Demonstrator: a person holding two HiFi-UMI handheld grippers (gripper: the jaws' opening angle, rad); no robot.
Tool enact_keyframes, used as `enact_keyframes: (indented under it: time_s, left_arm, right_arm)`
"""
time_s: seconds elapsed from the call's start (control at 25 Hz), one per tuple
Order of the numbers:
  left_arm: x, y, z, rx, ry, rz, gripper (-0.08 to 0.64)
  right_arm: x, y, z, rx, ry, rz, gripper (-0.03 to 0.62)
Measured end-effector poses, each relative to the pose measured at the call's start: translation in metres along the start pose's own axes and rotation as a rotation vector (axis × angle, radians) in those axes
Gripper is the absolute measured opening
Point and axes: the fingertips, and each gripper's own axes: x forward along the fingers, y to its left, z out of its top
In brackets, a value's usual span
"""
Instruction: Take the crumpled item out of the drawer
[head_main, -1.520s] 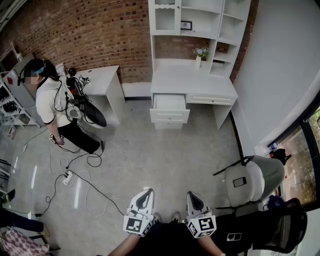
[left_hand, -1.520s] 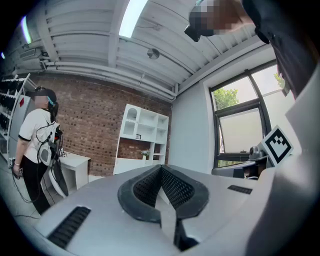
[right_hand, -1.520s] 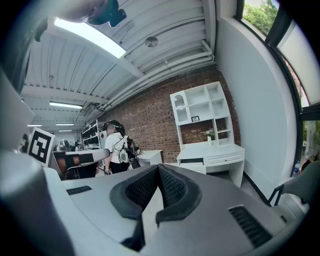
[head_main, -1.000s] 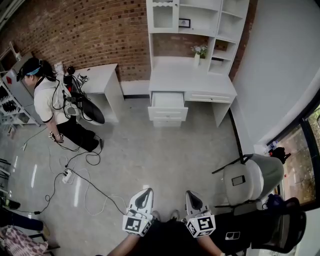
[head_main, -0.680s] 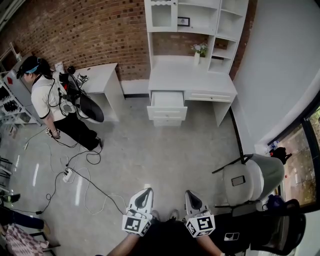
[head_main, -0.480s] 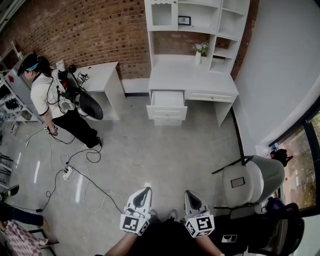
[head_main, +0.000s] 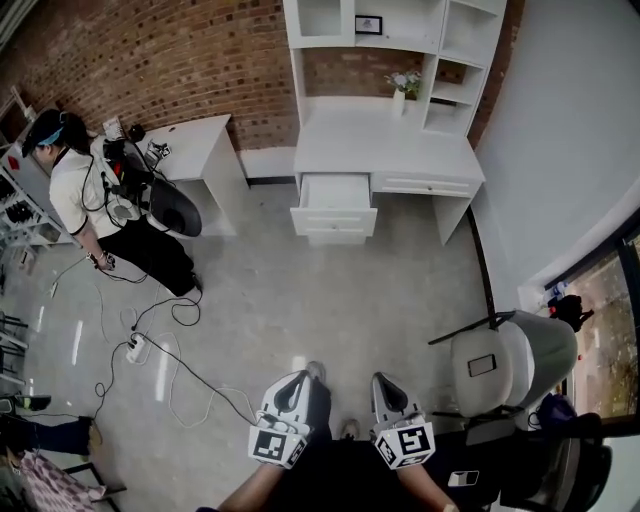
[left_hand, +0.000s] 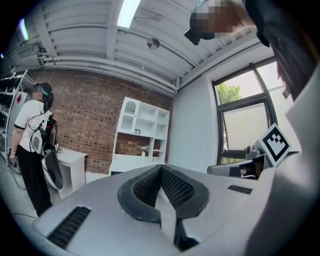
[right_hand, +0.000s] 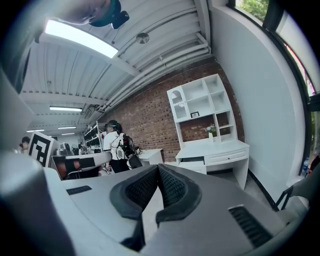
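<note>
The white desk (head_main: 385, 150) with a shelf unit stands against the brick wall, far across the floor from me. Its left drawer (head_main: 335, 192) is pulled open; I cannot make out a crumpled item inside from here. My left gripper (head_main: 292, 386) and right gripper (head_main: 386, 388) are side by side at the bottom of the head view, low and close to my body. Both point toward the desk. In the left gripper view the left gripper (left_hand: 161, 169) has its jaws together with nothing between them. The right gripper (right_hand: 158, 169) is likewise shut and empty, with the open drawer (right_hand: 192, 161) ahead of it.
A person (head_main: 85, 195) with gear and cables stands at the left beside a small white table (head_main: 195, 160). Cables and a power strip (head_main: 135, 348) lie on the floor at left. A grey chair (head_main: 505, 365) is at the right, by the window wall.
I have stepped forward: a shoe now shows between the grippers and the desk sits slightly nearer. The person at left shifted a little. Both grippers stayed shut.
</note>
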Motion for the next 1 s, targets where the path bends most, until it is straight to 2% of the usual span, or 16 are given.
enact_keyframes:
  time_s: [0.36,0.52,0.6,0.72,1.0]
  left_arm:
    - [0.113,0.108,0.022,-0.041,-0.019,-0.057,0.023]
    - [0.156,0.149,0.038,-0.004,-0.031,-0.107,0.023]
    - [0.179,0.169,0.040,-0.003,-0.017,-0.116,0.023]
    - [0.204,0.188,0.037,-0.042,0.016,-0.117,0.023]
    - [0.295,0.225,0.022,-0.062,0.085,-0.109,0.023]
  right_arm:
    - [0.143,-0.030,0.044,-0.005,-0.013,-0.062,0.014]
    - [0.207,-0.040,0.070,-0.039,-0.029,-0.081,0.014]
    - [0.235,-0.050,0.079,-0.026,-0.036,-0.096,0.014]
    - [0.266,-0.063,0.084,-0.016,-0.029,-0.103,0.014]
    - [0.358,-0.117,0.096,-0.004,-0.014,-0.063,0.014]
